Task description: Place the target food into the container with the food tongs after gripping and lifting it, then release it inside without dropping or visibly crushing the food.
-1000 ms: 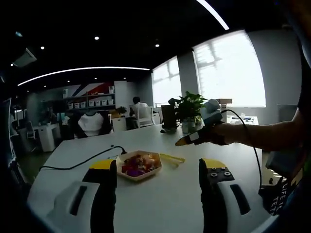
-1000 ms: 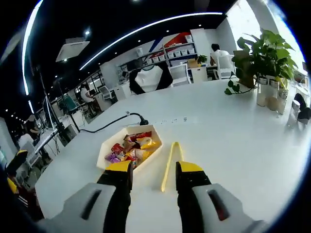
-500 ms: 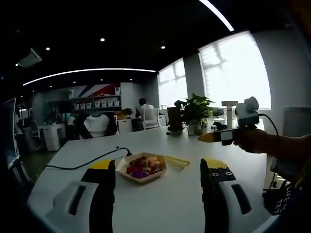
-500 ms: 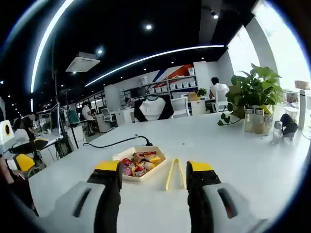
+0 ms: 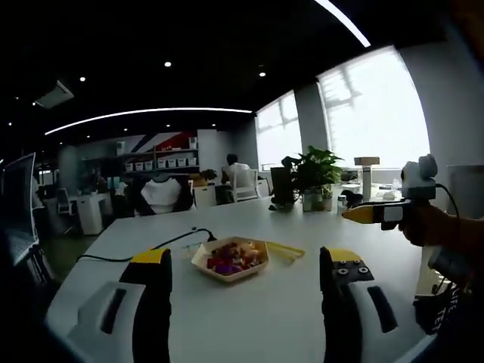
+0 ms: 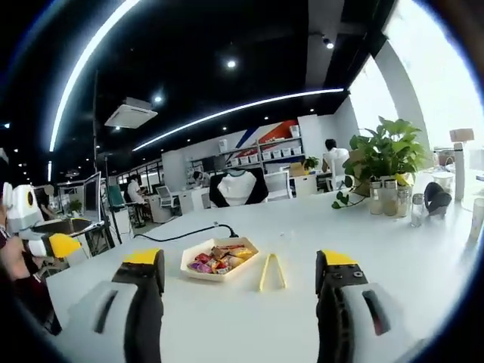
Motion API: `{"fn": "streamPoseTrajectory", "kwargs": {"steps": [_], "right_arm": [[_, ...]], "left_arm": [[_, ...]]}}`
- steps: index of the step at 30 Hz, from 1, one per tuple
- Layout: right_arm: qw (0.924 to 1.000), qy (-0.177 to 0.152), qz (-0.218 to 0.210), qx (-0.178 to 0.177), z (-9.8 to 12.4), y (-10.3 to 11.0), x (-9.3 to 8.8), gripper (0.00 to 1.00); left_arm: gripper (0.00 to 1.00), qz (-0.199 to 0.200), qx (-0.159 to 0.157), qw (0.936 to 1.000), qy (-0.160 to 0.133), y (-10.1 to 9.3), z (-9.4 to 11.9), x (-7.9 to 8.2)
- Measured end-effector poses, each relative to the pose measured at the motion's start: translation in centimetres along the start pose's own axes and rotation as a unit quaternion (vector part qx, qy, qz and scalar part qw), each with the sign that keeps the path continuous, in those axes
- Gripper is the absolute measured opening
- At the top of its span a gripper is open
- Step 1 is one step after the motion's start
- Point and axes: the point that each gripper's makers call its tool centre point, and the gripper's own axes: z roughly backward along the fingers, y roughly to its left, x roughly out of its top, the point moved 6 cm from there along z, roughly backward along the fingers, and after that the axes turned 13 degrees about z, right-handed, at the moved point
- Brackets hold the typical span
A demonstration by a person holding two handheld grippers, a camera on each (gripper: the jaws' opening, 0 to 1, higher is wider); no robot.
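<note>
The snack tray sits mid-table with the yellow tongs lying just beside it, untouched. Over the last second both grippers pulled back and the right one's jaws spread wider, so no grab has started yet, I'd say. Right gripper and left gripper both hover above the table, jaws wide open, empty.

No legible text, seemingly.
</note>
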Motion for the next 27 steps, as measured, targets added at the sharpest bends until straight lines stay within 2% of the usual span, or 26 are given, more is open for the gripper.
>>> {"fn": "streamPoseTrajectory", "kwargs": {"steps": [6, 11, 17, 21, 27], "right_arm": [[0.9997, 0.007, -0.006, -0.022, 0.4, -0.8, -0.4, 0.99], [0.9993, -0.017, 0.009, -0.033, 1.3, -0.9, 0.7, 0.99], [0.9982, -0.038, 0.031, -0.034, 1.9, -0.2, 1.4, 0.99], [0.9964, -0.036, 0.062, -0.044, 2.4, 0.2, 1.3, 0.99], [0.9965, -0.029, 0.057, -0.054, 2.8, -0.1, 1.2, 0.99]], "left_arm": [[0.94, 0.005, 0.005, 0.9999, -0.011, -0.1, 0.0, 0.0], [1.0, 0.006, 0.002, 0.9998, -0.018, -0.4, 0.2, 0.1], [1.0, 0.016, -0.007, 0.9994, -0.029, -0.4, 0.9, 0.1], [1.0, 0.013, -0.005, 0.9993, -0.034, -0.4, 1.2, 0.1], [1.0, 0.011, 0.001, 0.9989, -0.046, -0.1, 1.5, 0.5]]}}
